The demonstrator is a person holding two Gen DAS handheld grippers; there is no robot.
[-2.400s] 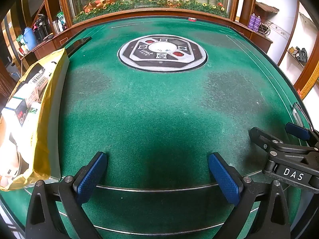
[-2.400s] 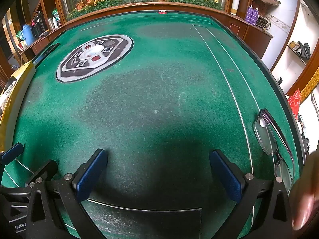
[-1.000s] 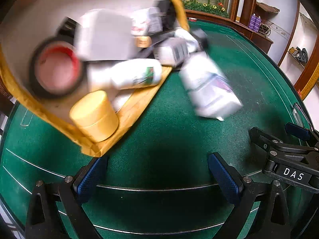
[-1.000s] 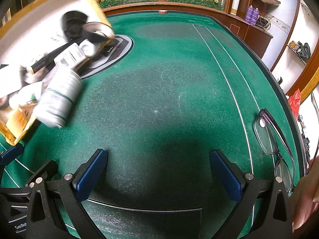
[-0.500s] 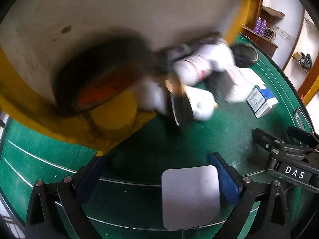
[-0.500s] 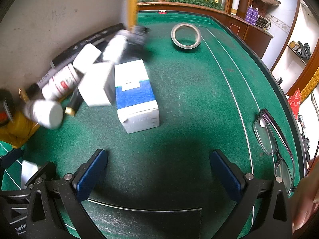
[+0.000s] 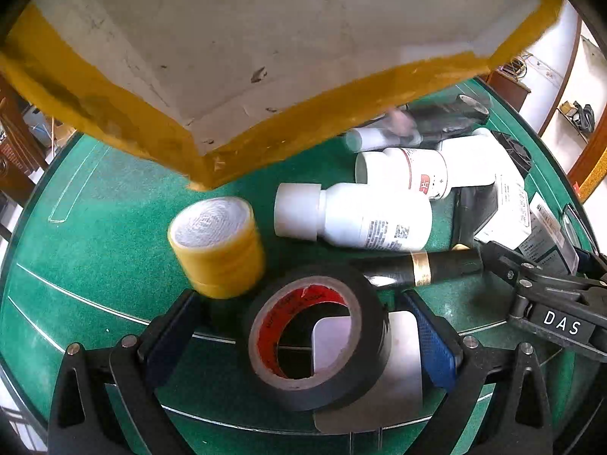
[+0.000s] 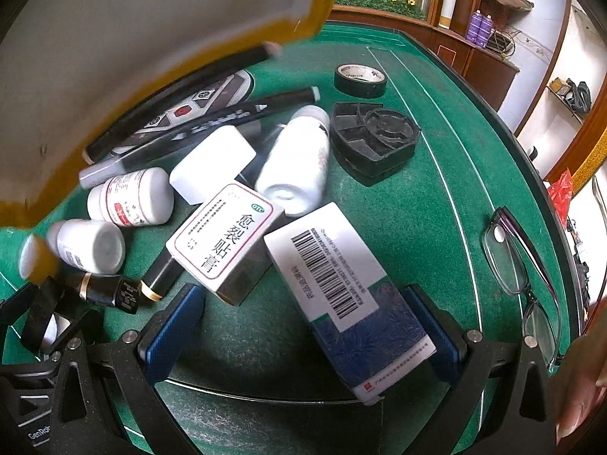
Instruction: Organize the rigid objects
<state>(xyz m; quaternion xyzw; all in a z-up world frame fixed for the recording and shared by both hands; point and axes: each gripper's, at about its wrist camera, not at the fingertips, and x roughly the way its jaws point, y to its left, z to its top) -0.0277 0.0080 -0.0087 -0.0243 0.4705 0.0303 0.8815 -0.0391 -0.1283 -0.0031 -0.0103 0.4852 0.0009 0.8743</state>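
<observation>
The barcoded box (image 8: 343,295) lies on the green desk (image 8: 428,197) between the wide-open, empty right claw (image 8: 303,335), its long axis running away and leftward. The left claw (image 7: 303,331), likewise spread and empty, brackets the black tape roll (image 7: 318,345).

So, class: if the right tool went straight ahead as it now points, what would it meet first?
Probably the barcoded blue-and-white box, which lies partly between the right tool's open pads already; the white carton with red-edged label is just left, depth unclear.
</observation>
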